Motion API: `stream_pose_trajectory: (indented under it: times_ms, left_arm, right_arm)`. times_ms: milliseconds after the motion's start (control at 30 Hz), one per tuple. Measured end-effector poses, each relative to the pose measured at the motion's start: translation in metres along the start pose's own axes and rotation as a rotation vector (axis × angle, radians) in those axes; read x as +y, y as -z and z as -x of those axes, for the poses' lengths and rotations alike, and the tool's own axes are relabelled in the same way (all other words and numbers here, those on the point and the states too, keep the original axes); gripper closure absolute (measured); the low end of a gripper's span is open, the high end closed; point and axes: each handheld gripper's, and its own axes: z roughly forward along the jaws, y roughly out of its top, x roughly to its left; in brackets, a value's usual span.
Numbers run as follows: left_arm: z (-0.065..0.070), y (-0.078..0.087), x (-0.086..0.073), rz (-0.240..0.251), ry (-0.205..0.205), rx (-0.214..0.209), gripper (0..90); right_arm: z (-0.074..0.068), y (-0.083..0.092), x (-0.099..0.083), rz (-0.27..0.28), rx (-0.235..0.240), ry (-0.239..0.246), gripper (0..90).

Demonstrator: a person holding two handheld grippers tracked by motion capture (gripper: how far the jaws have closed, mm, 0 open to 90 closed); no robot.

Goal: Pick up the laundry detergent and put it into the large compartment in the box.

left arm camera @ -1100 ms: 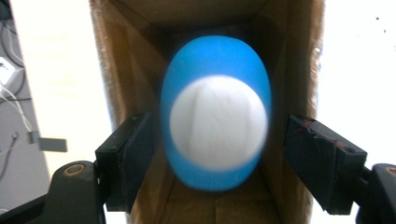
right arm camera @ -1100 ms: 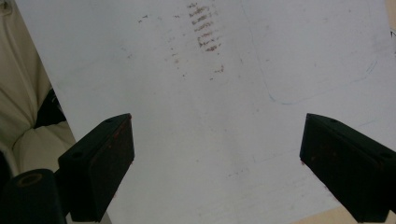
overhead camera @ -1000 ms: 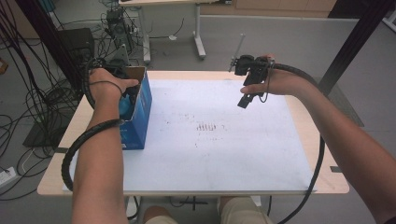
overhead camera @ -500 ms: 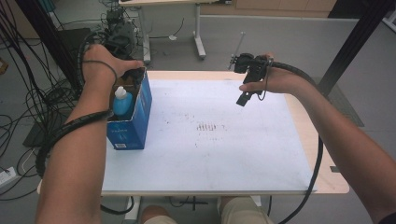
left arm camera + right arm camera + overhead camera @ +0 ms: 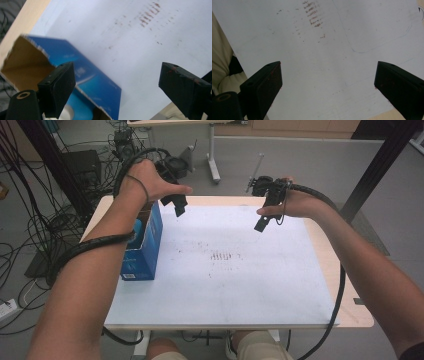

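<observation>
High view: we have the left gripper (image 5: 177, 206) lifted off the blue box (image 5: 145, 245), jaws just opened and empty, apparently a release into the box. The box stands at the left edge of the white sheet (image 5: 225, 270). The right gripper (image 5: 263, 217) hovers idle over the sheet's far side.

Left gripper view: jaws apart, nothing between. The box's (image 5: 82, 75) open top is below; something white inside is cut off, can't identify.

Right gripper view: jaws wide apart, bare smudged sheet (image 5: 324, 62) below.
</observation>
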Motion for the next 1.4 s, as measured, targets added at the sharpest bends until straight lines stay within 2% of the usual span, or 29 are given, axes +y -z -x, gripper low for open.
stream_pose_trajectory:
  times_ms: [133, 300, 433, 533, 667, 800, 933, 1200, 1400]
  left_arm:
    - [0.017, -0.002, 0.015, 0.006, -0.142, 0.01, 14.5]
    - [0.034, -0.002, 0.027, 0.027, -0.266, 0.017, 14.4]
    - [0.046, -0.003, 0.034, 0.022, -0.338, 0.026, 14.5]
    - [0.049, -0.002, 0.037, 0.03, -0.381, 0.013, 14.5]
    - [0.055, -0.001, 0.04, 0.041, -0.416, 0.009, 14.5]
    - [0.058, -0.001, 0.043, 0.044, -0.435, 0.003, 14.5]
    - [0.062, 0.0, 0.043, 0.044, -0.445, 0.016, 14.4]
    - [0.066, 0.0, 0.042, 0.045, -0.446, 0.024, 14.2]
    - [0.063, 0.0, 0.039, 0.054, -0.439, 0.024, 13.9]
  right_arm:
    - [0.005, 0.0, -0.003, 0.003, 0.001, -0.01, 7.7]
    - [0.008, 0.0, -0.008, 0.008, 0.005, -0.022, 7.8]
    - [0.01, -0.004, -0.013, 0.012, 0.012, -0.035, 7.7]
    - [0.01, -0.005, -0.014, 0.01, 0.016, -0.045, 7.7]
    - [0.011, -0.004, -0.016, 0.013, 0.013, -0.047, 7.7]
    - [0.01, -0.004, -0.016, 0.009, 0.012, -0.053, 7.7]
    - [0.01, -0.003, -0.017, 0.01, 0.01, -0.053, 7.7]
    - [0.006, -0.002, -0.017, 0.008, 0.01, -0.049, 8.1]
    - [0.005, -0.002, -0.017, 0.01, 0.006, -0.049, 8.1]
